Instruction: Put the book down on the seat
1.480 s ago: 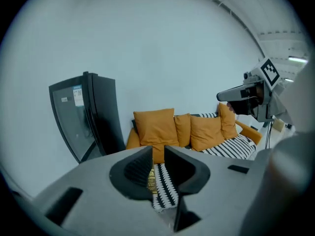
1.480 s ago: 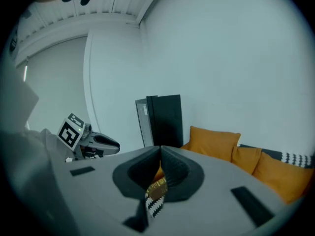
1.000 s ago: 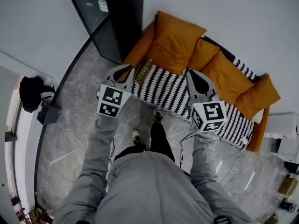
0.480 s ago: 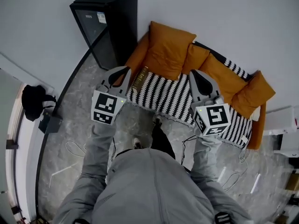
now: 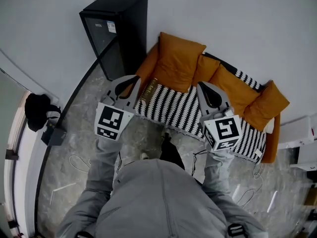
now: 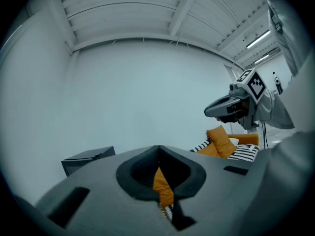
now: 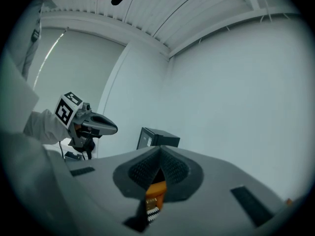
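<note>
Book (image 5: pixel 149 89): lies flat on the sofa seat at its left end, on the striped throw (image 5: pixel 173 103), just beside the orange arm and in front of the big orange cushion (image 5: pixel 179 62); neither gripper holds it.
Left gripper (image 5: pixel 134 79): jaws pressed together with nothing between them; in the head view its tip shows just left of the book, apart from it.
Right gripper (image 5: pixel 205 85): jaws pressed together at the tips and empty; it shows over the middle of the seat, well apart from the book.
Sofa (image 5: pixel 270 150): orange, against the white wall, with more orange cushions along the backrest to the right.
Cabinet (image 5: pixel 116 29): tall and black, standing right against the sofa's left end, near the book.
Floor (image 5: pixel 74 133): grey marble pattern, with thin cables (image 5: pixel 79 160) looping across it and a black bag (image 5: pixel 37 110) at the left, well apart from the sofa.
In the way: nothing lies on the book or over it; the seat to its right holds only the throw.
Person: grey sleeves and torso fill the lower head view and hide the floor beneath; one shoe (image 5: pixel 144 155) shows in part.
Hard to make out: the book's cover print is too small to read. Both gripper views show only a sliver of orange and stripes through the slit below the closed jaw tips. How high the grippers hang above the seat cannot be told.
</note>
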`<state>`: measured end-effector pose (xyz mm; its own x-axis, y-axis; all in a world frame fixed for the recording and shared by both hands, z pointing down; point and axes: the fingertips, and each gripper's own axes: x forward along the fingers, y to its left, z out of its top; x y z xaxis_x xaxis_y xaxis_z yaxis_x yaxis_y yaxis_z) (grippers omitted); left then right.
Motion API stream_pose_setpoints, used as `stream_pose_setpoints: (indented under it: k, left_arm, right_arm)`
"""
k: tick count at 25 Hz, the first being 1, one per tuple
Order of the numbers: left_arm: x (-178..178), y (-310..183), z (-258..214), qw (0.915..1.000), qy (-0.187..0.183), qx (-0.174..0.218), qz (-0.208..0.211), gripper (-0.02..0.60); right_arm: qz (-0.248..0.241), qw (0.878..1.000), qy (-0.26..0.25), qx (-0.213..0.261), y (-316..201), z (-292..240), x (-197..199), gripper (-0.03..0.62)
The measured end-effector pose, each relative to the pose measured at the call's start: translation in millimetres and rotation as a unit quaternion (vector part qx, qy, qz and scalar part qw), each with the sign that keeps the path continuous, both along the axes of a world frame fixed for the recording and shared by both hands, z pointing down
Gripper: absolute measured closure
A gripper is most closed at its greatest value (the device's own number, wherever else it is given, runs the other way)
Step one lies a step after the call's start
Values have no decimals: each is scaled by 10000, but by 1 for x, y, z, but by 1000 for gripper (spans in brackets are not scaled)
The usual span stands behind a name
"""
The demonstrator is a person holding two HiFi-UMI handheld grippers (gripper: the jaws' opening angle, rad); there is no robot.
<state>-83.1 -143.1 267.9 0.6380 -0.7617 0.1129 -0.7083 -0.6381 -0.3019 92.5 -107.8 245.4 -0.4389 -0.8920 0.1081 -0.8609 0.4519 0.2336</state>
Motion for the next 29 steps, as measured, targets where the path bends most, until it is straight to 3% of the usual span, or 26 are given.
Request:
stream_pose_setpoints:
  k: [29]
  left_arm:
    - [10,4,5,9999,-81,-57,64,555]
  right_arm:
    - [66,9999,41,-81,11,7,8,566]
